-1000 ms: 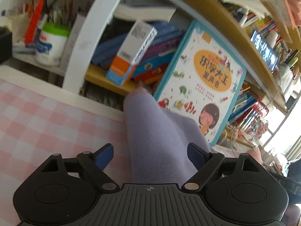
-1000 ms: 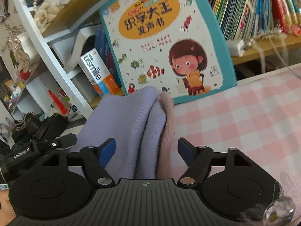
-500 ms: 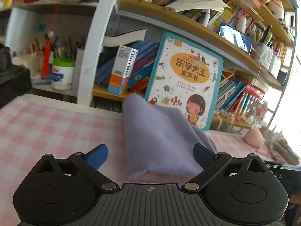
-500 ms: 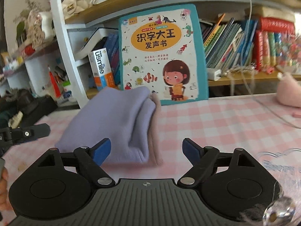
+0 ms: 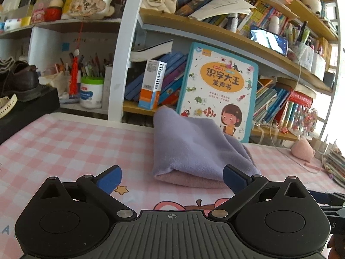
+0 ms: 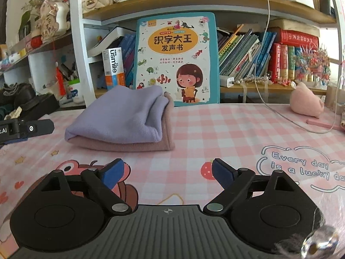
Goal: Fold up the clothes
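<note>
- Left wrist view: my left gripper [image 5: 171, 178] is spread wide with nothing between the blue pads [image 5: 110, 178], so it's let go of everything.
- The folded clothes [image 5: 194, 151] sit on the pink checked tablecloth [image 5: 64, 142] just past the fingertips, lilac piece on top, dusty-pink one underneath.
- The right-hand pad overlaps the near corner of the pile in this shot; can't tell if it's actually touching.
- Behind the pile a kids' picture book [image 5: 220, 92] leans against the shelf, with a usmile box [image 5: 153, 84] to its left.
- Right wrist view: my right gripper [image 6: 167, 173] is spread wide too, empty, hovering over the cartoon print on the cloth.
- From here the folded clothes [image 6: 123, 118] lie ahead and a bit left, clear of the pads [image 6: 222, 173], folded edge facing me.
- A pink plush toy [image 6: 306, 103] sits off to the right, well apart from the pile, with a white cable [image 6: 280, 116] trailing across the table near it.
- The tip of my left gripper [image 6: 28, 127] pokes in at the left edge, beside the pile.
</note>
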The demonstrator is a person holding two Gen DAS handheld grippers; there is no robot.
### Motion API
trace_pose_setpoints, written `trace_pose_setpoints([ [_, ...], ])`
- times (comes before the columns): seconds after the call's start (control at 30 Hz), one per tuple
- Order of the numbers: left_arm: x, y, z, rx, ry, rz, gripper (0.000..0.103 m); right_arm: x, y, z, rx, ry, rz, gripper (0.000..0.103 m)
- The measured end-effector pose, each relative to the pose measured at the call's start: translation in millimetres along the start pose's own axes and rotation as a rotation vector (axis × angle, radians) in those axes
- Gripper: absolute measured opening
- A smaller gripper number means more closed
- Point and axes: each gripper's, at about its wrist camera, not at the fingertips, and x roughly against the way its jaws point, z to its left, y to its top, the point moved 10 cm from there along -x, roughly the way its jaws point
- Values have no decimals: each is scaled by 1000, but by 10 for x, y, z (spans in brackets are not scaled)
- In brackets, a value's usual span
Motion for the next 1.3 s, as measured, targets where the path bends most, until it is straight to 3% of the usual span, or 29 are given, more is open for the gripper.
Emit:
trace_pose_setpoints([
  [0.27,59,-120,-61,-61,9,11,103,60,-34,47,32,-21,-8,89],
  [0.53,116,-143,-111,-172,55,-13,103,108,-28,73,53,-43,-24,101],
  [1.3,51,-272,-101,-167,43,38,103,62,-59,96,79,-67,1,102],
])
